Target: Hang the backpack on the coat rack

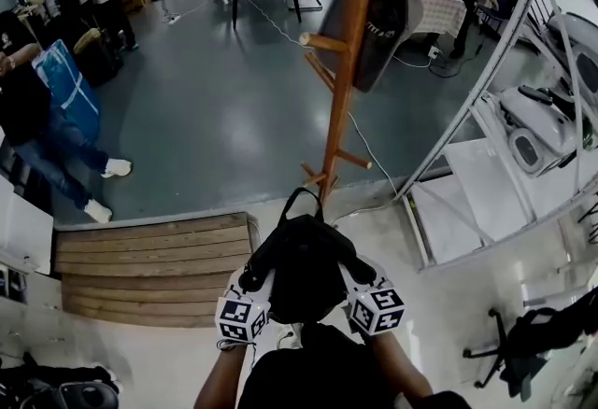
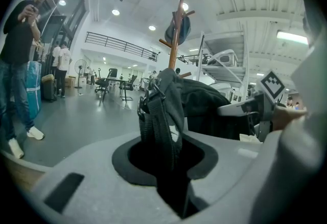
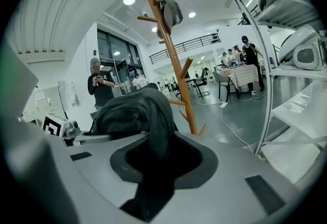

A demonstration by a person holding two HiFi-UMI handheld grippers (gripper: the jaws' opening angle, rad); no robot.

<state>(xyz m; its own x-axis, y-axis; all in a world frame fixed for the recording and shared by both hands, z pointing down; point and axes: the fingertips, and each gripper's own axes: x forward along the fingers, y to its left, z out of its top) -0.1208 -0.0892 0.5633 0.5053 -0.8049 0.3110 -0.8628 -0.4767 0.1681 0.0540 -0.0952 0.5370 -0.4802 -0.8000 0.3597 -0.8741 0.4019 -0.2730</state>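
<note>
A black backpack (image 1: 304, 267) hangs between my two grippers, just below the foot of the wooden coat rack (image 1: 338, 99). My left gripper (image 1: 257, 284) is shut on the backpack's webbing strap (image 2: 156, 120), which runs down into its jaws. My right gripper (image 1: 359, 275) is shut on a fold of the backpack's dark fabric (image 3: 148, 120). The coat rack (image 2: 175, 39) stands ahead of both grippers, its pegs angled upward. A dark bag (image 1: 378, 20) hangs from an upper peg of the coat rack (image 3: 173, 59).
Wooden steps (image 1: 154, 262) lie at the left. A white metal frame with shelves (image 1: 486, 99) rises at the right. A cable (image 1: 366, 144) crosses the grey floor by the rack's base. People stand at the left (image 1: 47, 108) and far back. A black chair (image 1: 533, 337) sits at lower right.
</note>
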